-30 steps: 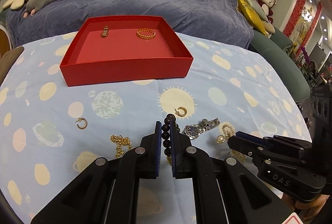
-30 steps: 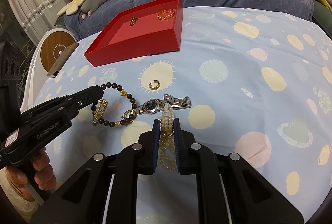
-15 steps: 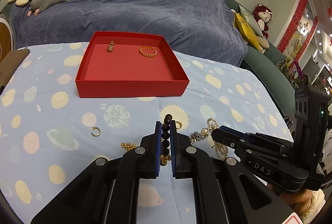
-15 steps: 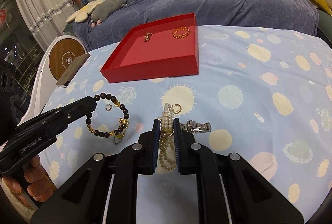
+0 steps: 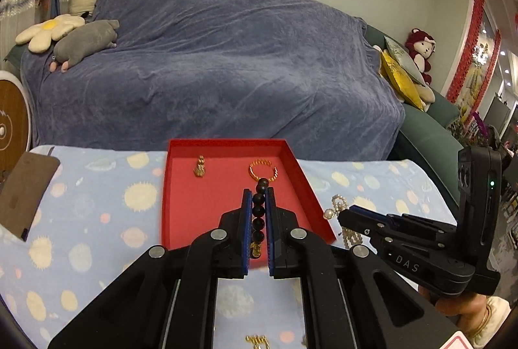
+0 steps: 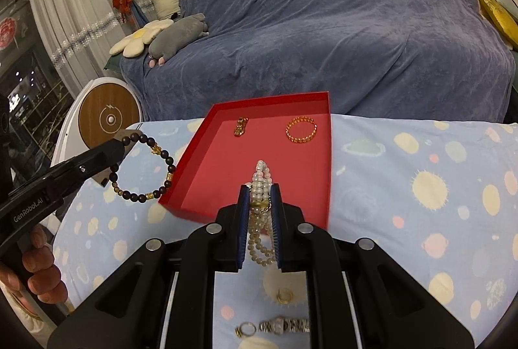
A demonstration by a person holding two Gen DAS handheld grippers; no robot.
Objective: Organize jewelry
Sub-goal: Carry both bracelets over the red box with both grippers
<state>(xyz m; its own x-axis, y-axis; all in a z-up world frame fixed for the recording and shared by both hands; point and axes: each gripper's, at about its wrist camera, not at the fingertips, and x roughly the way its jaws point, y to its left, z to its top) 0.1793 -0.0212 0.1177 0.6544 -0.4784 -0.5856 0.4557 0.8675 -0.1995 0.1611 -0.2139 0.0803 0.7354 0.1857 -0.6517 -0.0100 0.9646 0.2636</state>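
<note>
My left gripper is shut on a dark bead bracelet, lifted above the near part of the red tray. From the right wrist view that bracelet hangs as a loop just left of the tray. My right gripper is shut on a pearl bracelet, raised over the tray's near edge. Inside the tray lie a gold chain ring and a small gold piece. The right gripper also shows in the left wrist view with pearls dangling.
On the planet-print cloth below me lie a gold earring, a silver watch and a ring. A gold chain lies near the cloth's front. A brown pad sits left. A blue-covered sofa stands behind.
Both grippers rose off the cloth and moved forward toward the red tray, carrying the bead bracelet and the pearl bracelet. The watch and earring stayed behind on the cloth.
</note>
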